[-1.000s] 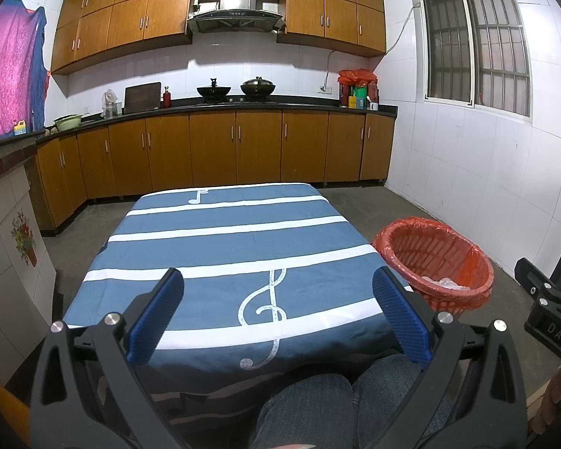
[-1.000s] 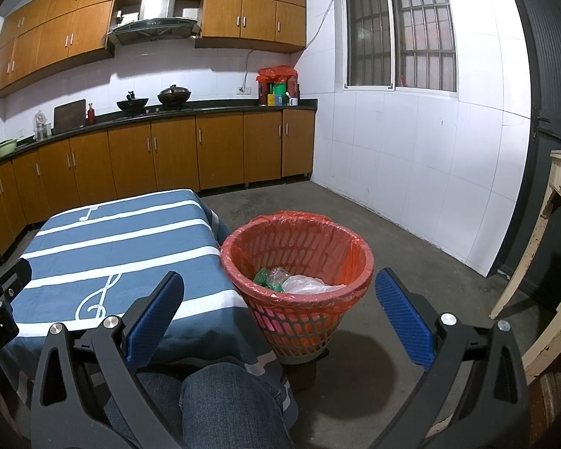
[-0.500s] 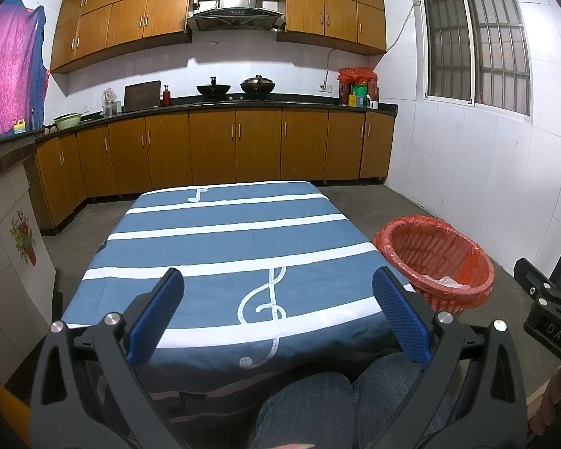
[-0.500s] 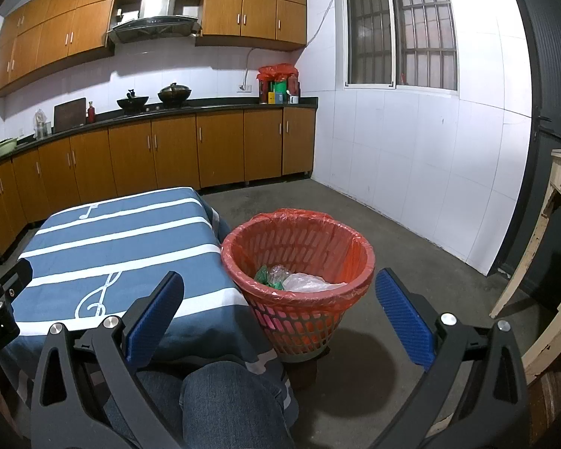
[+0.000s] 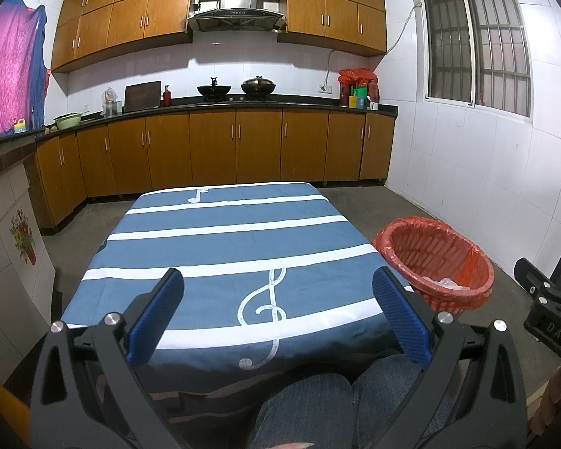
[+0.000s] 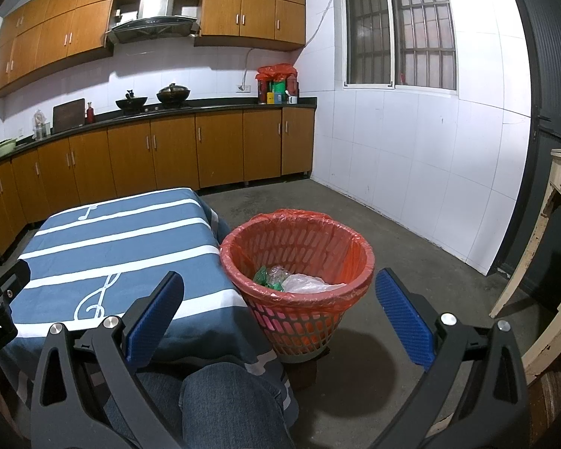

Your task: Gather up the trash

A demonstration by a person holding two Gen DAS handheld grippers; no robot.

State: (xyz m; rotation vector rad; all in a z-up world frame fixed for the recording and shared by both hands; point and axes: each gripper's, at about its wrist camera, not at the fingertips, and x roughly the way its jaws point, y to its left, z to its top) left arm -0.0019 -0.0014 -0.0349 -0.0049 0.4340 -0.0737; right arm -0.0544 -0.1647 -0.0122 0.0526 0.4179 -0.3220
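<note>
A red mesh trash basket (image 6: 297,284) lined with a red bag stands on the floor just right of the table; in the left wrist view the basket (image 5: 435,262) shows at the right. Inside lie green and clear plastic wrappers (image 6: 291,280). My left gripper (image 5: 278,292) is open over the near edge of the blue striped tablecloth (image 5: 228,247), holding nothing. My right gripper (image 6: 278,292) is open in front of the basket, nothing between its blue pads. No loose trash shows on the cloth.
Brown kitchen cabinets (image 5: 235,149) and a black counter with pots run along the far wall. A person's knees in jeans (image 6: 220,404) sit under the table edge. A worn cream table (image 6: 553,247) stands at the right. Grey floor lies beyond the basket.
Both views have drifted very slightly; the basket sits a touch lower and closer in the right wrist view. Both grippers stay open and empty.
</note>
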